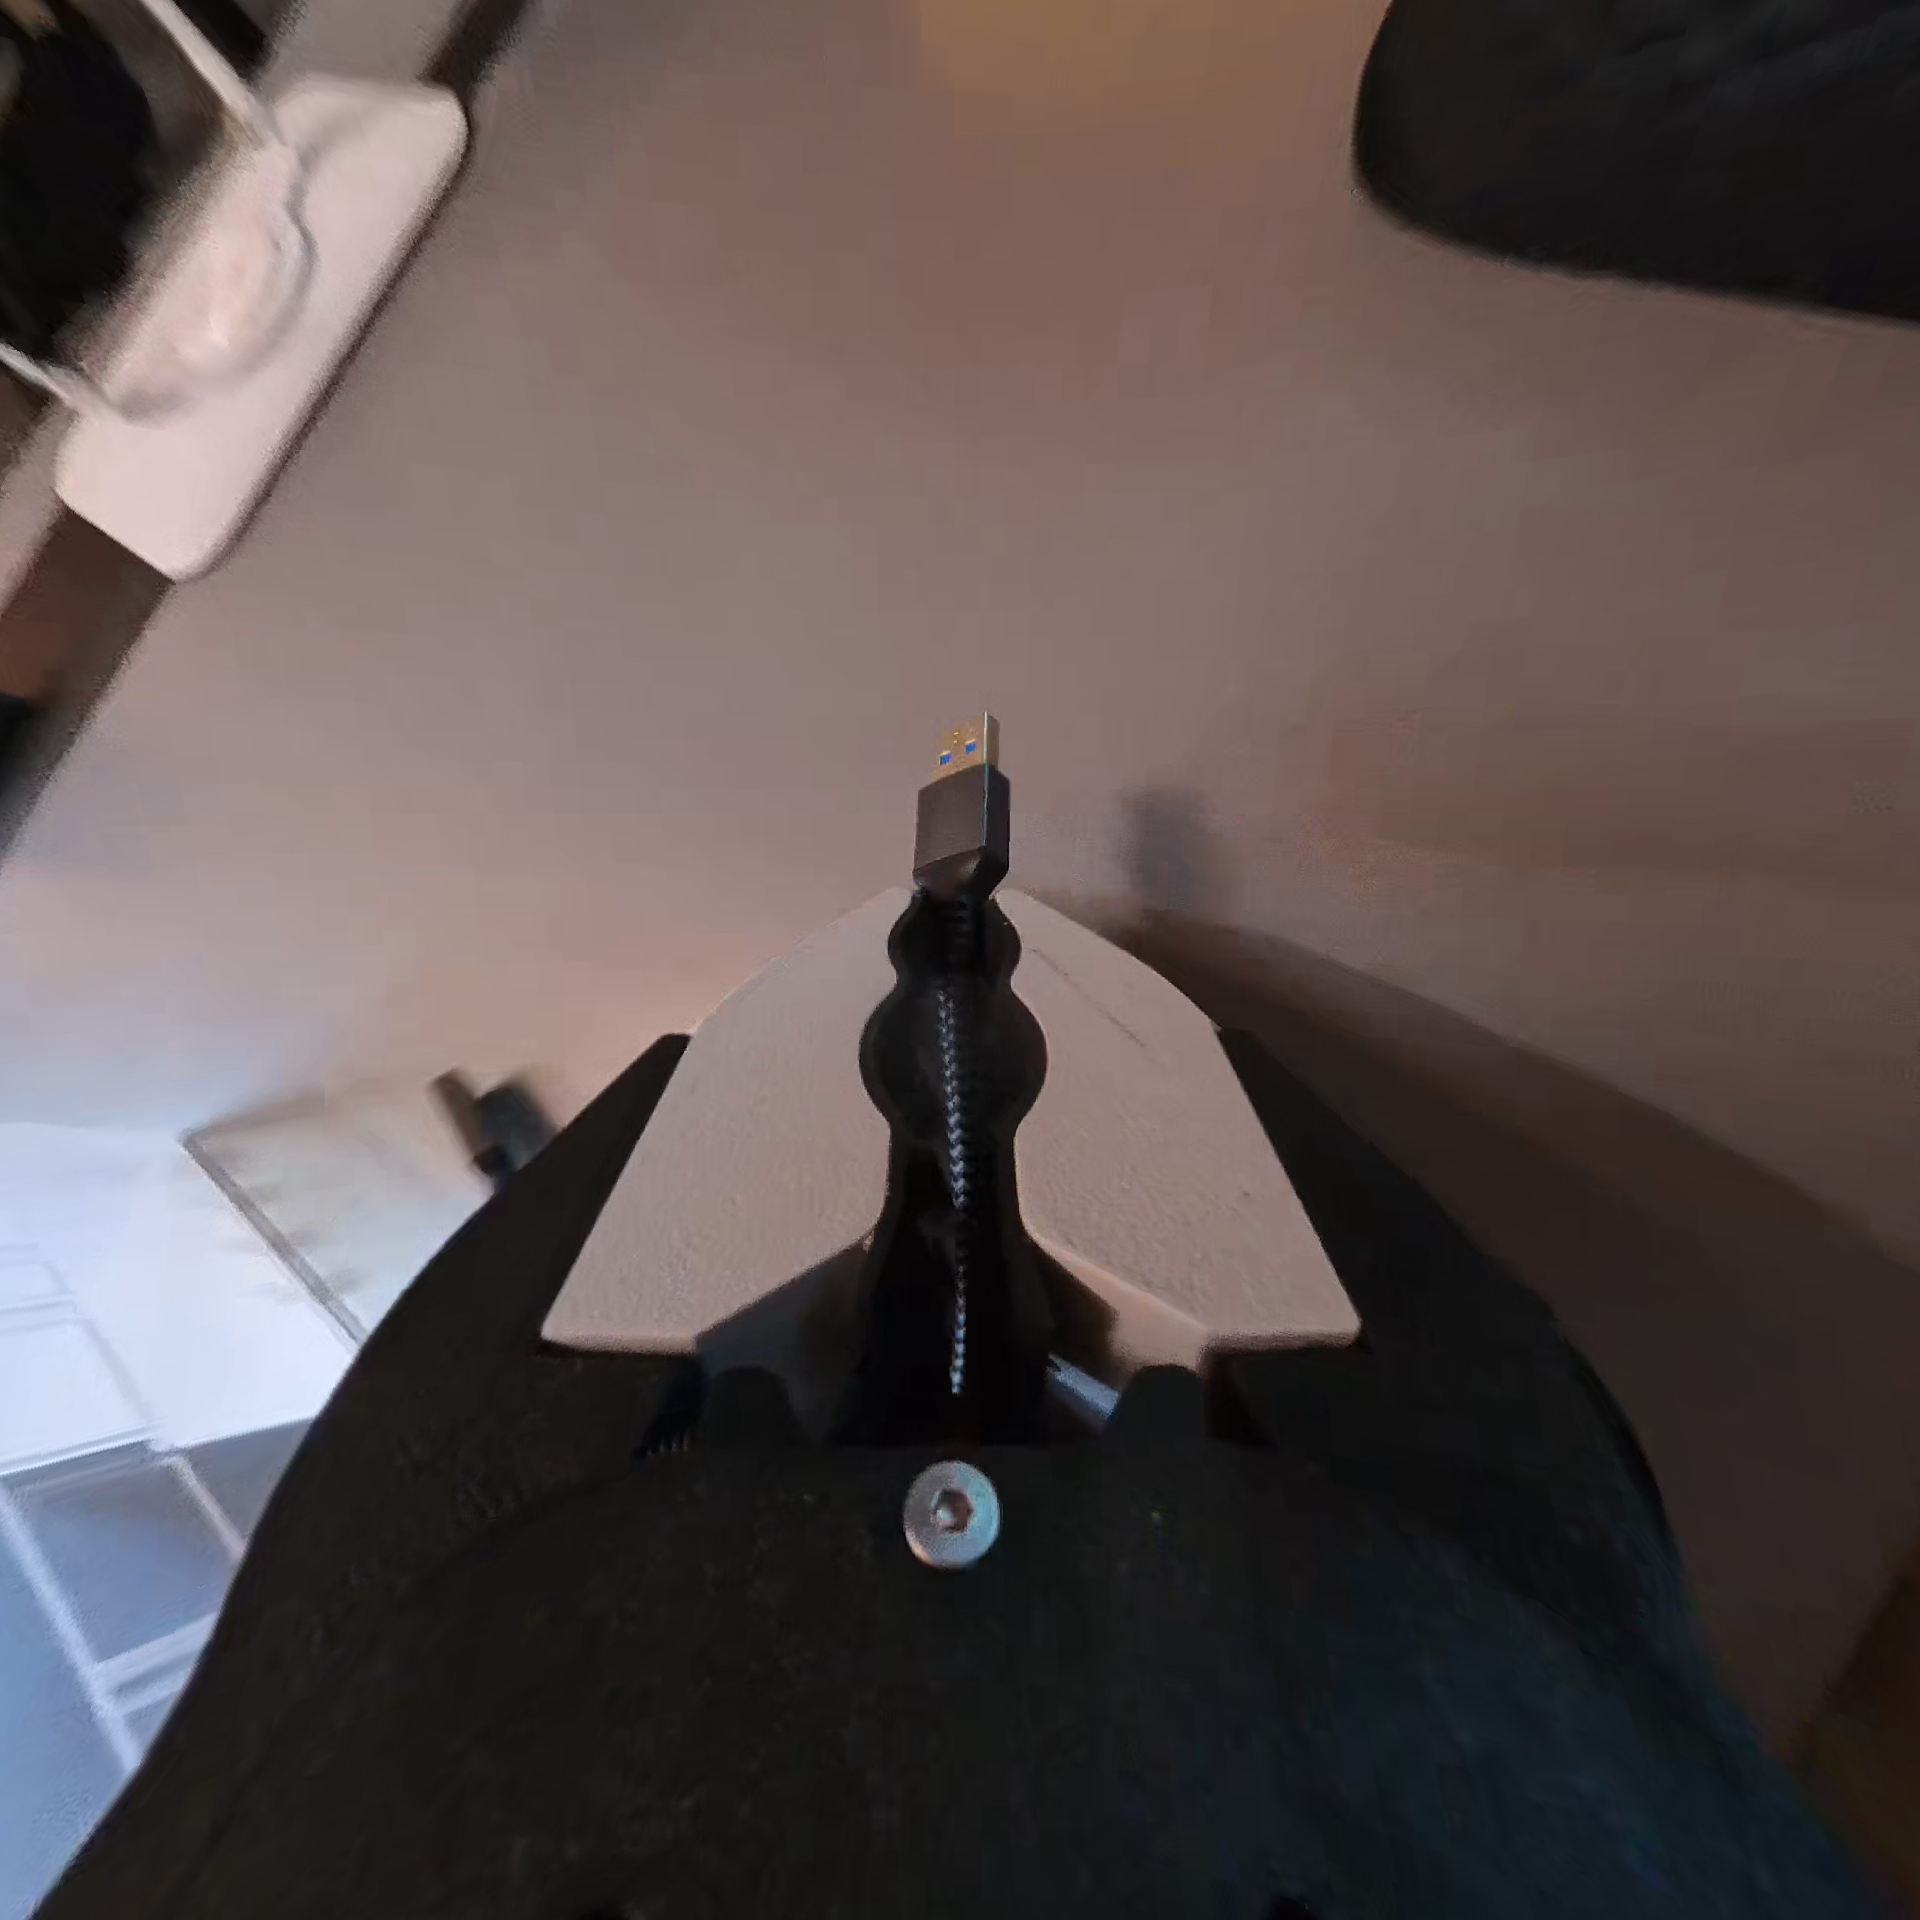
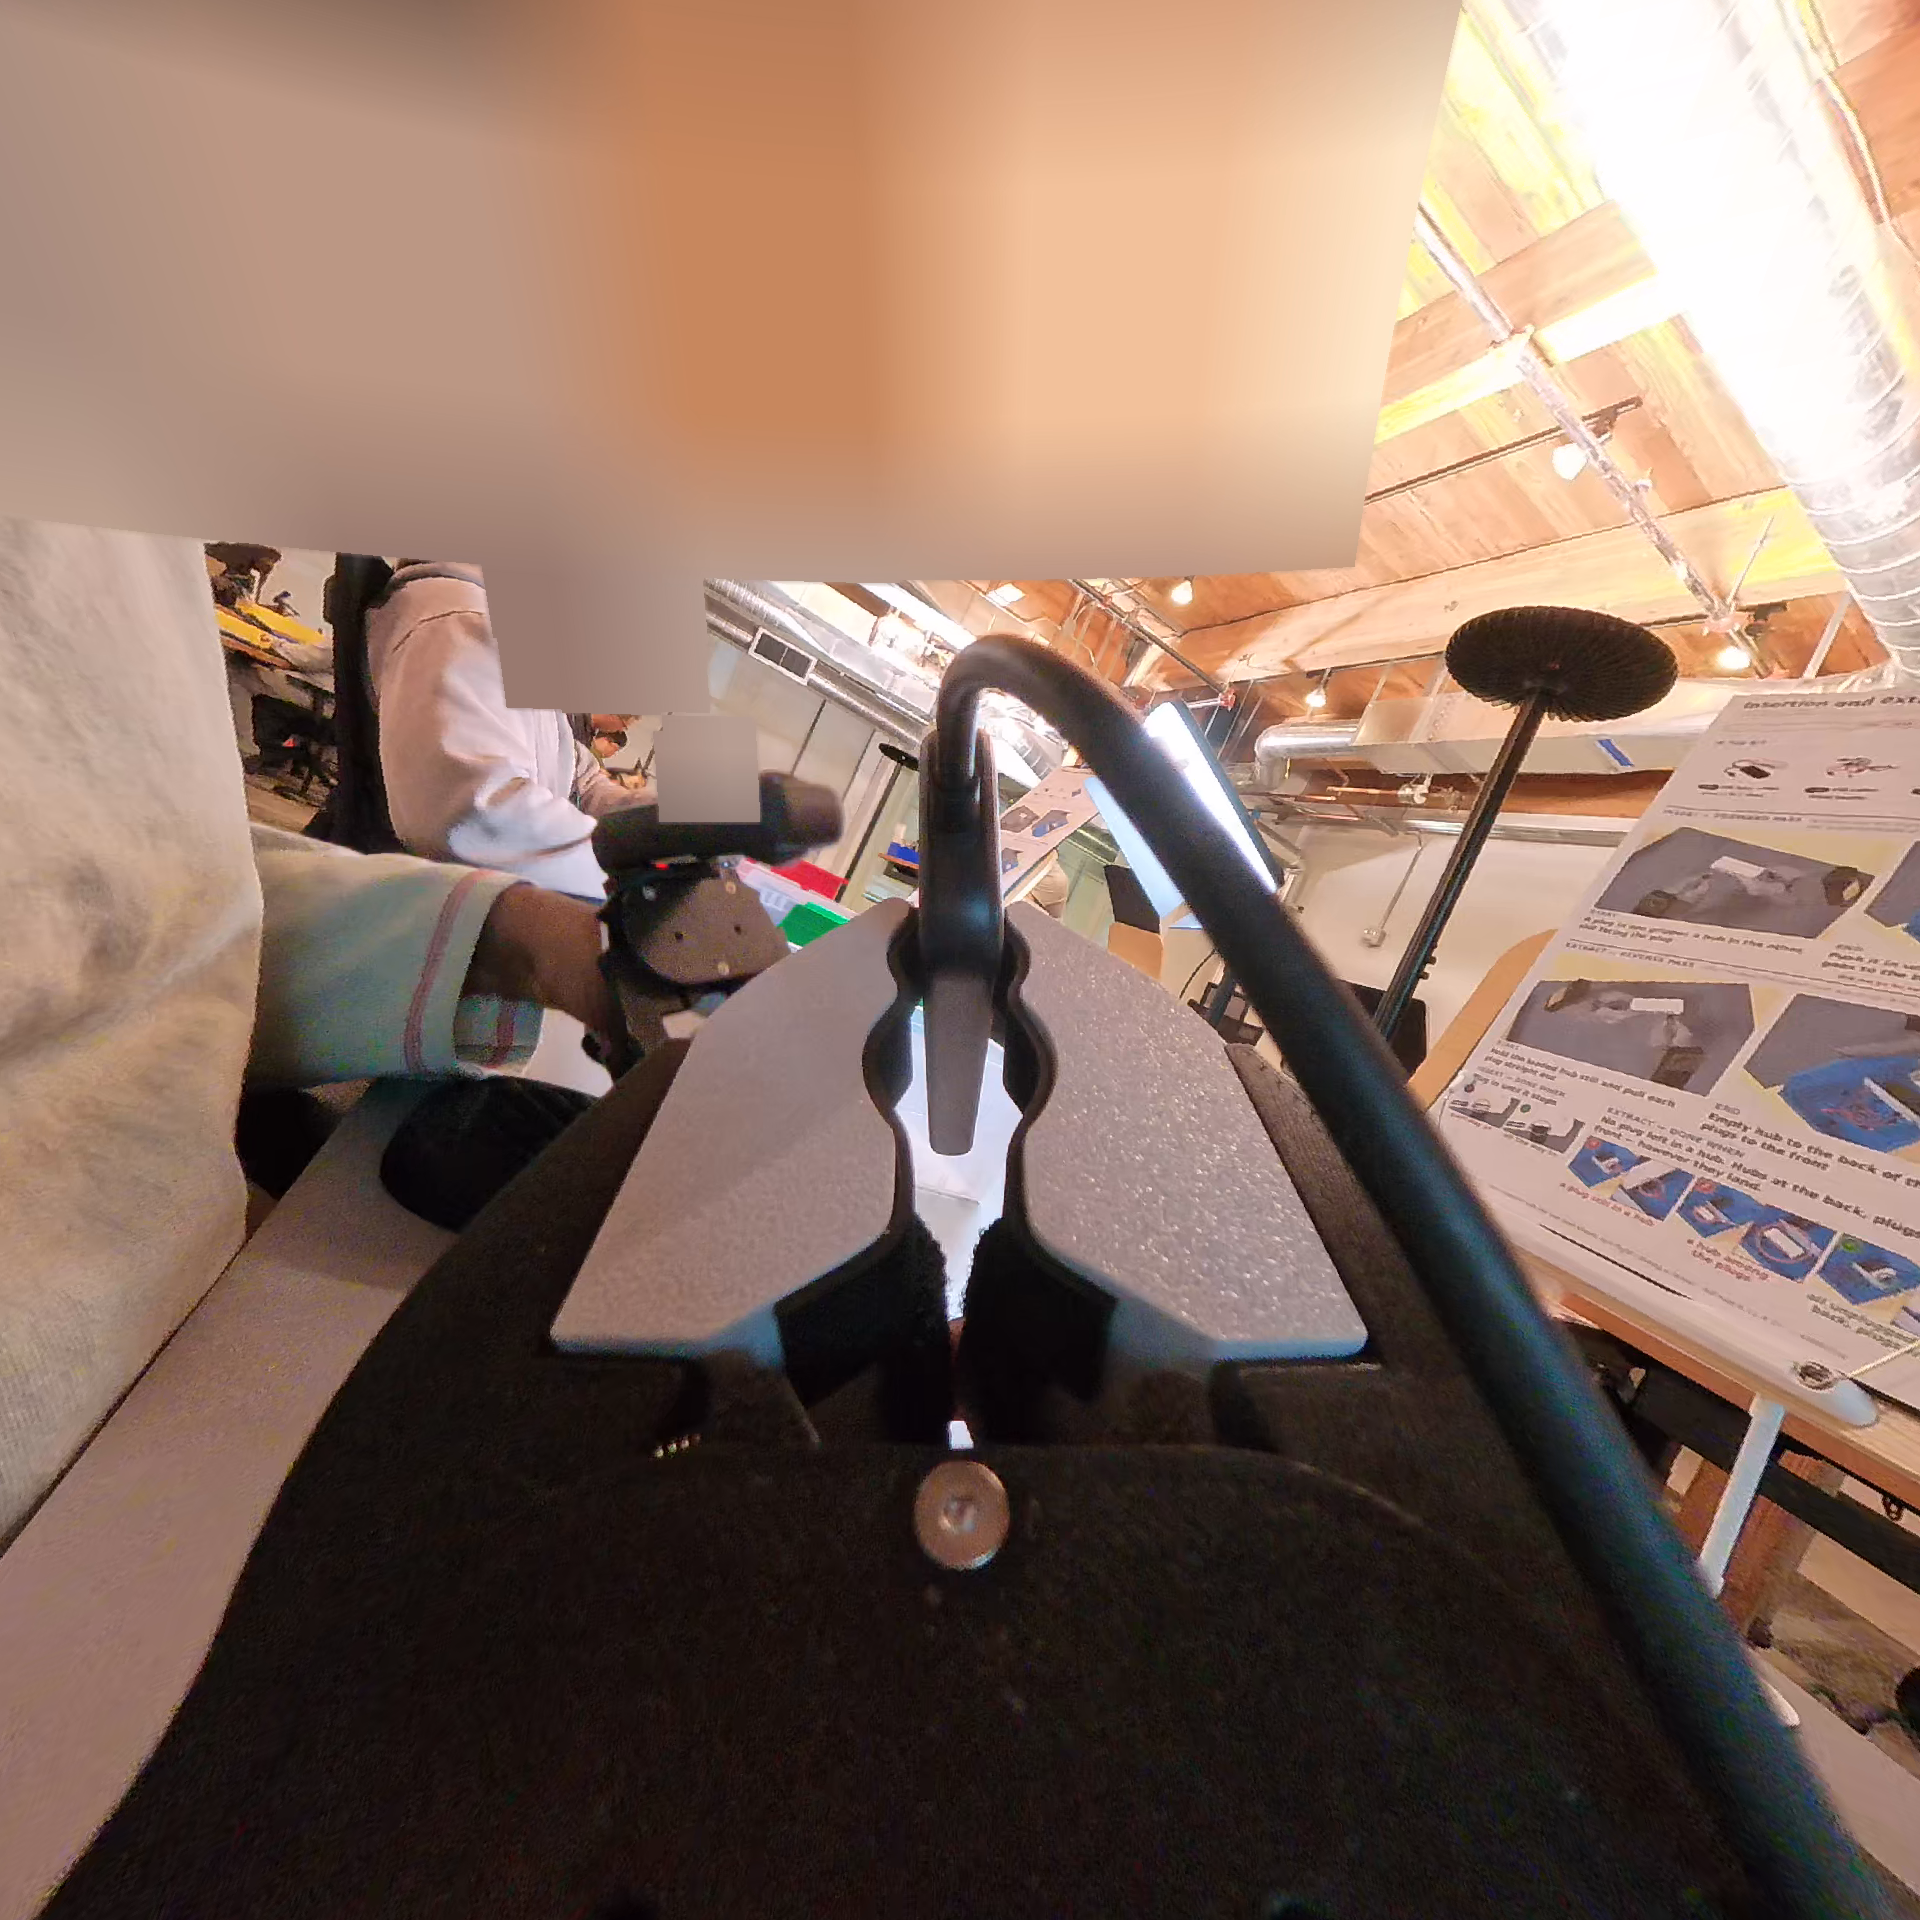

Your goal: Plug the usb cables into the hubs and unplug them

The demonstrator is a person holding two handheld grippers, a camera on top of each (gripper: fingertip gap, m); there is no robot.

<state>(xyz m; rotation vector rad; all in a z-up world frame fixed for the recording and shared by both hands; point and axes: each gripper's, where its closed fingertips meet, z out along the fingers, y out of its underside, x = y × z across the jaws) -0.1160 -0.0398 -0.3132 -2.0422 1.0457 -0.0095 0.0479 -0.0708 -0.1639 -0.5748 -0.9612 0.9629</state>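
- Workshop ceiling beams fill my background.
- My left gripper pinches a braided USB cable, plug projecting past its tips.
- My right gripper clamps a slim grey hub edgewise; its black cord arcs back rightward.

One USB plug, one hub, possibly; two hand-held grippers.

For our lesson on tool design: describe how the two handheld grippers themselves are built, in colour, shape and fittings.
Both look alike. The left gripper has a matte black body, a silver hex-socket screw at its centre, and two pale grey textured fingers tapering forward, with wavy black inner edges. The right gripper shows the same black body, screw and grey speckled fingers.
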